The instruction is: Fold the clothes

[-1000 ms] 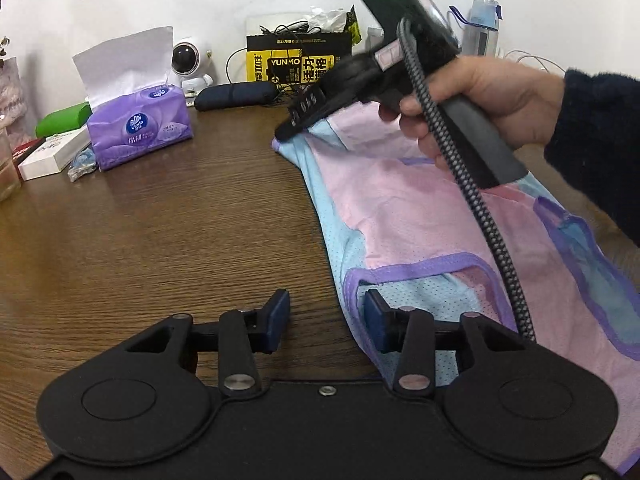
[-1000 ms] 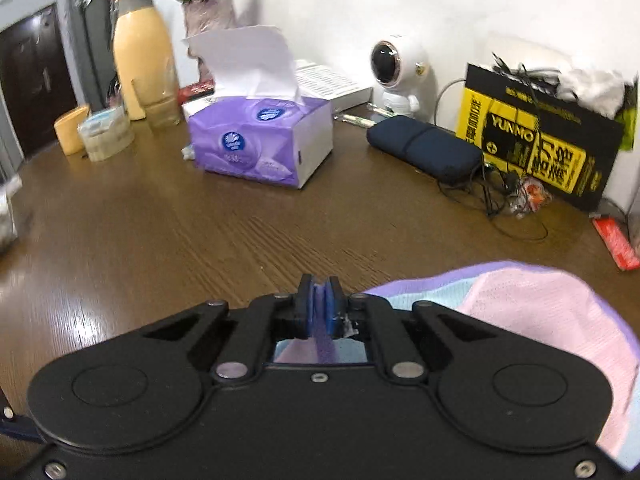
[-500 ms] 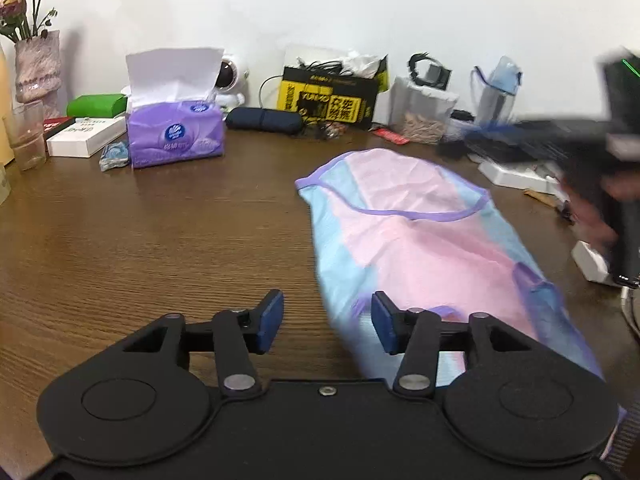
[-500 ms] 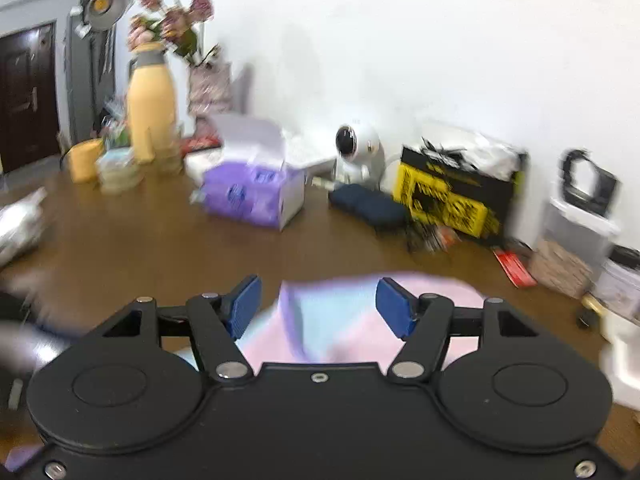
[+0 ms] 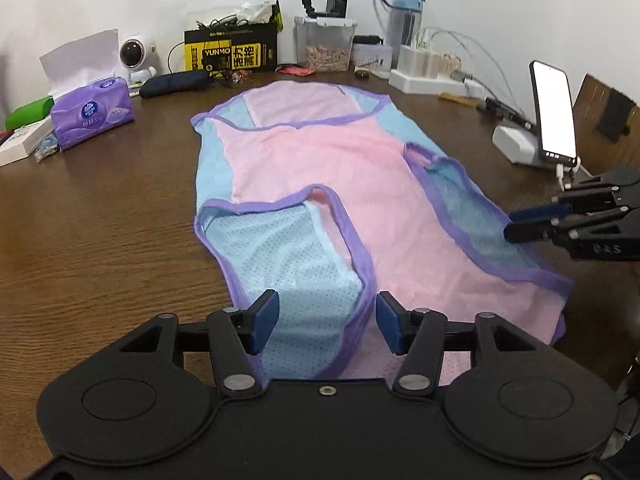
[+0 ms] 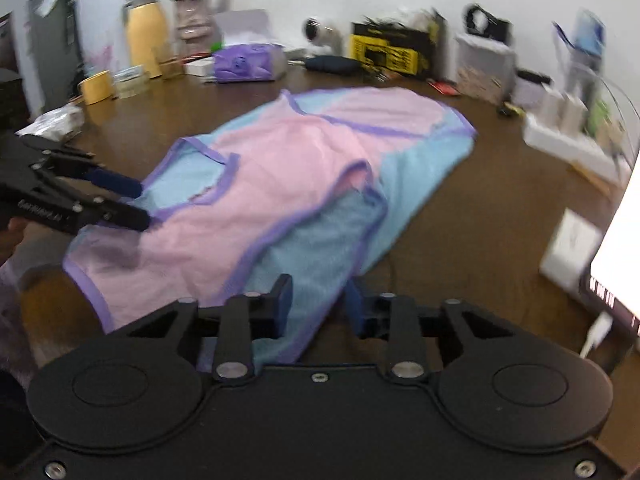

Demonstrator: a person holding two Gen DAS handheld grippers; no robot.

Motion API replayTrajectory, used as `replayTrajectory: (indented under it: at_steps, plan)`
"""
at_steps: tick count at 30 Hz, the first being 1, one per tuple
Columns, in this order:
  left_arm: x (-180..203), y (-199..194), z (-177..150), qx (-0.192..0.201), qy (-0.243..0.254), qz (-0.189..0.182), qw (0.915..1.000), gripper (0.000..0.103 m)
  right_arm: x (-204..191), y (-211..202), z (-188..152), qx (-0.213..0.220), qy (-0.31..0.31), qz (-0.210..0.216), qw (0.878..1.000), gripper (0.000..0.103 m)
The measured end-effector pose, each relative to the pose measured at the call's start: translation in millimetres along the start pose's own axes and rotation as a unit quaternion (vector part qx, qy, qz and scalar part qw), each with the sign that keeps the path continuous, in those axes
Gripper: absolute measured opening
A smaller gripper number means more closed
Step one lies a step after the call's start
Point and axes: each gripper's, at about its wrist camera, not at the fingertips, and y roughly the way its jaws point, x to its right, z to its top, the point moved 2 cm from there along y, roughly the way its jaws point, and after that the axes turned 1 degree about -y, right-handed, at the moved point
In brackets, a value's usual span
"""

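A pink-and-blue mesh vest (image 5: 320,168) lies spread lengthwise on the brown wooden table (image 5: 100,220), freed a second ago from the right gripper, which then had its pads clamped on the purple trim at the far end. That grip is now gone, and both tools have pulled back to the near edge of the garment; in my judgement the smoothing-out is finished and the first real fold is about to start.

At far left, a purple tissue box (image 5: 93,112) and a small white camera (image 5: 135,54) stand along the wall, well clear of the cloth.

The left gripper (image 5: 327,322) hovers low over the near left armhole, its blue pads spread wide on either side of the purple-edged strap (image 5: 356,264), holding nothing. It points straight along the garment toward the far hem.

Further right, the right gripper (image 6: 316,308) has swung round from the far end to the near right corner, and blur in its own view suggests it is travelling. Its jaws stand apart, straddling the blue mesh side panel (image 6: 316,240) without pinching it. From the left view it enters side-on, level with the table, just beside the right armhole.

A lit phone (image 5: 554,112) stands propped on its stand at the right edge.
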Motion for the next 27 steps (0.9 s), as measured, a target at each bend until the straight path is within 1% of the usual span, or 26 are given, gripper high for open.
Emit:
replayTrajectory:
  at_steps: [2, 7, 8, 10, 12, 13, 14, 16, 19, 21, 23, 24, 25, 27]
  plan:
    - [3.1, 0.6, -2.8, 0.003, 0.007, 0.005, 1.0, 0.053, 1.7, -2.5, -4.0, -0.003, 0.0, -0.009, 1.0, 0.004]
    - [6.5, -2.0, -6.4, 0.003, 0.017, 0.003, 0.9998, 0.053, -0.6, -12.2, -7.8, -0.006, -0.001, -0.022, 1.0, 0.006]
    - [4.9, -4.6, -6.9, 0.004, 0.012, 0.002, 0.9999, 0.053, -3.5, -15.7, -4.6, 0.002, -0.005, -0.024, 1.0, 0.008]
    - [-1.5, -10.7, -8.0, 0.003, -0.008, -0.002, 1.0, 0.053, -10.9, -27.7, 5.7, 0.029, -0.018, -0.031, 0.999, 0.03]
    - [-9.8, -25.6, -10.3, 0.013, -0.025, -0.005, 0.9996, 0.054, -14.8, -37.8, 11.9, 0.049, -0.033, -0.037, 0.998, 0.032]
    - [-12.4, -33.8, -11.9, 0.02, -0.027, -0.001, 0.9994, 0.056, -16.0, -42.3, 14.2, 0.057, -0.037, -0.037, 0.997, 0.033]
    - [-14.4, -40.9, -13.4, 0.026, -0.027, 0.003, 0.9993, 0.062, -16.9, -48.5, 15.2, 0.064, -0.04, -0.033, 0.997, 0.033]
    - [-18.8, -56.8, -21.1, 0.032, -0.023, 0.019, 0.999, 0.069, -19.1, -58.4, 14.7, 0.07, -0.047, -0.017, 0.996, 0.034]
    - [-19.0, -56.5, -35.4, 0.019, -0.018, 0.039, 0.9989, 0.068, -31.4, -57.3, 3.7, 0.046, -0.058, 0.022, 0.997, 0.034]
    - [-15.6, -54.5, -39.5, 0.018, -0.017, 0.043, 0.9988, 0.066, -42.1, -49.7, -5.5, 0.026, -0.052, 0.038, 0.998, 0.033]
    - [-11.7, -52.6, -40.6, 0.019, -0.017, 0.045, 0.9987, 0.045, -46.3, -46.8, -10.5, 0.02, -0.047, 0.044, 0.998, 0.031]
    - [-10.6, -50.9, -40.7, 0.015, -0.018, 0.047, 0.9986, 0.04, -47.9, -43.2, -13.7, 0.014, -0.04, 0.048, 0.998, 0.021]
    - [-10.5, -51.1, -41.6, 0.014, -0.019, 0.047, 0.9986, 0.032, -48.3, -40.0, -16.5, 0.008, -0.033, 0.049, 0.998, 0.005]
    - [-10.3, -53.0, -43.8, 0.012, -0.019, 0.048, 0.9986, 0.028, -47.6, -35.1, -24.0, -0.012, -0.022, 0.044, 0.999, 0.005]
